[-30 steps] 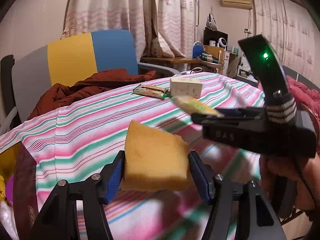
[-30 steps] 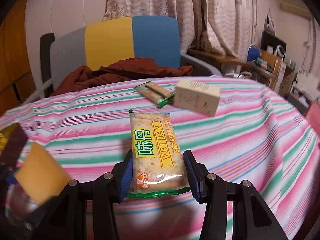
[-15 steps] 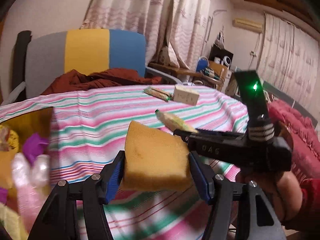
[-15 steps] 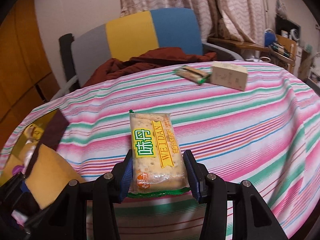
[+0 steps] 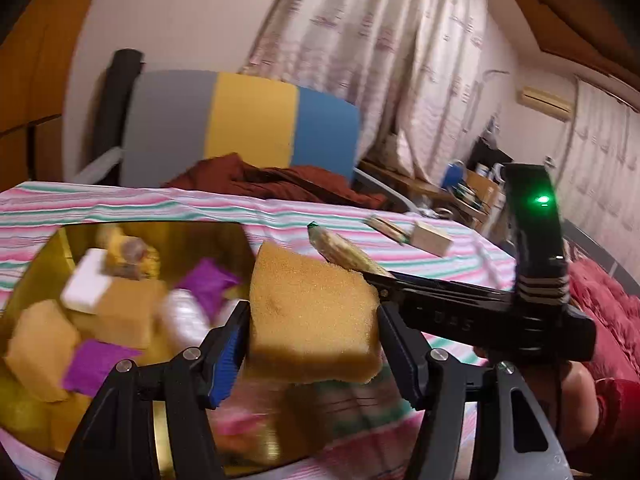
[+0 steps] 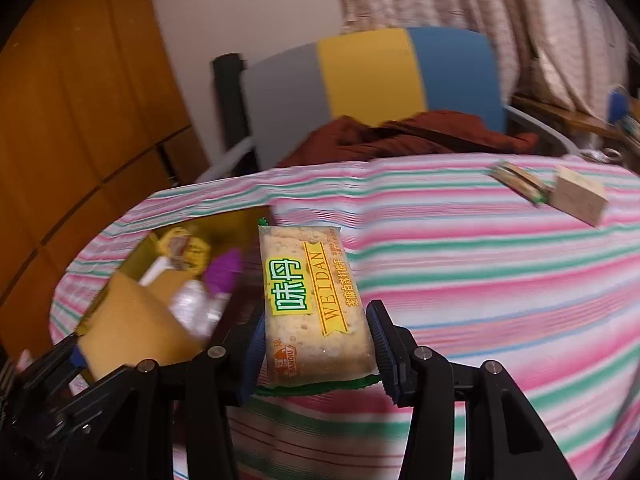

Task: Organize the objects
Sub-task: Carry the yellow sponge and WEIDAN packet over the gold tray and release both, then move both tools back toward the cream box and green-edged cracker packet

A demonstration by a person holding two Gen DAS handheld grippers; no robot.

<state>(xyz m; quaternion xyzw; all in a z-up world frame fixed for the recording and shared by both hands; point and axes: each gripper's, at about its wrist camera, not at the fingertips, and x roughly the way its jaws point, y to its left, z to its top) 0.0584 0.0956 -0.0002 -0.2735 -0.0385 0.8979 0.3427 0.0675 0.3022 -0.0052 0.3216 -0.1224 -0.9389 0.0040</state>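
Note:
My left gripper (image 5: 312, 344) is shut on a yellow sponge (image 5: 308, 316) and holds it in the air by the right edge of a gold box (image 5: 168, 236) full of sponges, purple packets and wrapped items. My right gripper (image 6: 316, 344) is shut on a WEIDAN cracker packet (image 6: 312, 304), held above the striped tablecloth (image 6: 480, 280) just right of the same box (image 6: 248, 220). The right gripper also shows in the left wrist view (image 5: 360, 264), just right of the sponge. The left gripper and sponge (image 6: 132, 320) show at lower left in the right wrist view.
A second snack packet (image 6: 520, 182) and a small beige carton (image 6: 580, 200) lie on the far right of the table. A grey, yellow and blue chair (image 6: 380, 84) with a dark red garment (image 6: 412, 136) stands behind the table.
Both grippers have swung left with their loads. The gold box has come into full view under and left of them.

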